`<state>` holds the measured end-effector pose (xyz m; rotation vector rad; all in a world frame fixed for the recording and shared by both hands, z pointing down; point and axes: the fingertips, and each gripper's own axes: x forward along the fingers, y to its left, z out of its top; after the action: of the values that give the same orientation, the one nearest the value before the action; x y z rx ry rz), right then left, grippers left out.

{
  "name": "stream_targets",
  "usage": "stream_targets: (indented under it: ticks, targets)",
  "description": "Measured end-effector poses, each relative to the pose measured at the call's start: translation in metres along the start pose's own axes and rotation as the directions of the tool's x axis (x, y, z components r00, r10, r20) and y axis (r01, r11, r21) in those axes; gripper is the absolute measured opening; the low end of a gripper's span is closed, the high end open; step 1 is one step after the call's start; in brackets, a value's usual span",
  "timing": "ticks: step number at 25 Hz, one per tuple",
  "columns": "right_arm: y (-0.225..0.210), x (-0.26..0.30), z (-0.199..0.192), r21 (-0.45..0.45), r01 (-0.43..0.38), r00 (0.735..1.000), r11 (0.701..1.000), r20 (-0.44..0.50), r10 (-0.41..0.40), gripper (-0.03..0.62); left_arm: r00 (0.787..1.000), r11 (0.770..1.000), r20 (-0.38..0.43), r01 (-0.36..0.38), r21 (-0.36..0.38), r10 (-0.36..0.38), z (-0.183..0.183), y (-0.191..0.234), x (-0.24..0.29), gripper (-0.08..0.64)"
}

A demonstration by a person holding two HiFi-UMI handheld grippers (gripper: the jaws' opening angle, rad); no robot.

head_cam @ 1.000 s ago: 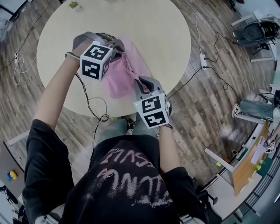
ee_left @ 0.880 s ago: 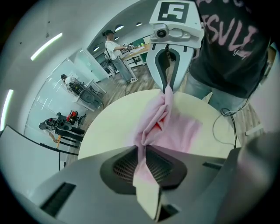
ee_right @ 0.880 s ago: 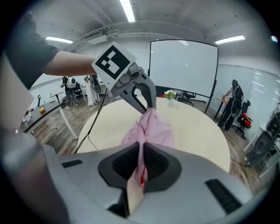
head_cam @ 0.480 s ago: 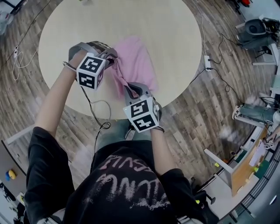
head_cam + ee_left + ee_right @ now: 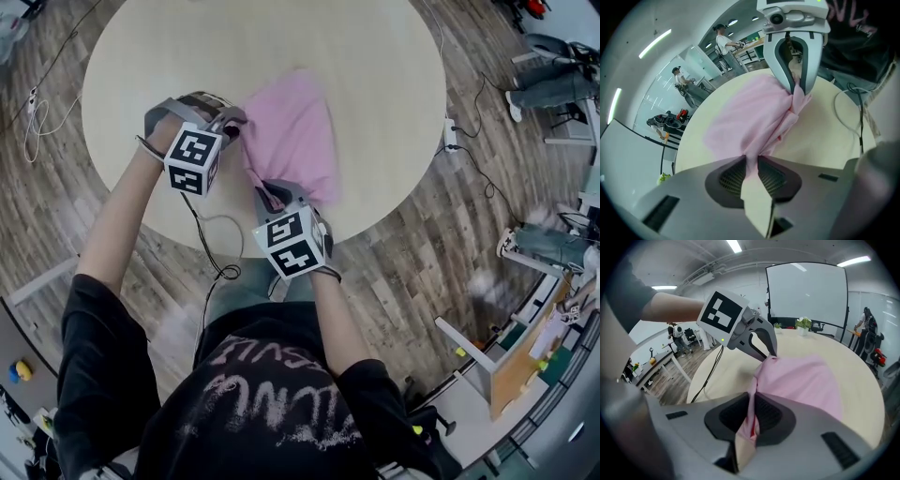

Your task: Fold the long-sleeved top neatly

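Note:
A pink long-sleeved top lies folded on the round beige table, reaching toward its near edge. My left gripper holds the top's near-left corner, and cloth runs pinched between its pads. My right gripper grips the near-right corner, with a bunched fold between its pads. Both pairs of jaws have just been opening slightly, with the cloth still between them. Each gripper shows in the other's view: the right, the left. The fabric stretches taut between them.
A cable loops over the table's near edge. A power strip and cords lie on the wood floor at right. A small plant stands at the table's far side. People and furniture are in the background.
Both grippers have sunk toward the table and come nearer its front edge, carrying the top's edge. The pink cloth now lies flatter and more spread out on the table.

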<state>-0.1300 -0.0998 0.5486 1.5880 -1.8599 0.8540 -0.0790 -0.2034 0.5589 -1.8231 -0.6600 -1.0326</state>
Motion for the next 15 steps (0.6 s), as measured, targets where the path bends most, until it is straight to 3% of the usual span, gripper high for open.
stream_targets:
  ticks: [4, 7, 10, 15]
  targets:
    - [0.012, -0.001, -0.004, 0.029, -0.042, 0.999, 0.999, 0.004, 0.042, 0.095, 1.000, 0.998, -0.019, -0.007, -0.067, 0.006, -0.014, -0.004, -0.012, 0.089]
    - [0.020, -0.010, -0.002, 0.072, -0.071, 0.997, 0.995, 0.010, 0.070, 0.094, 0.999, 0.995, -0.026, -0.028, -0.096, 0.025, -0.015, -0.002, -0.031, 0.089]
    - [0.021, -0.020, 0.002, 0.045, -0.075, 0.997, 0.996, 0.012, 0.075, 0.086, 0.997, 0.984, -0.016, -0.071, -0.162, 0.070, -0.012, 0.006, -0.049, 0.081]
    - [0.015, -0.038, 0.001, 0.055, -0.073, 0.997, 0.996, 0.033, 0.072, 0.072, 0.987, 0.917, 0.024, -0.137, -0.376, 0.157, -0.002, 0.004, -0.071, 0.071]
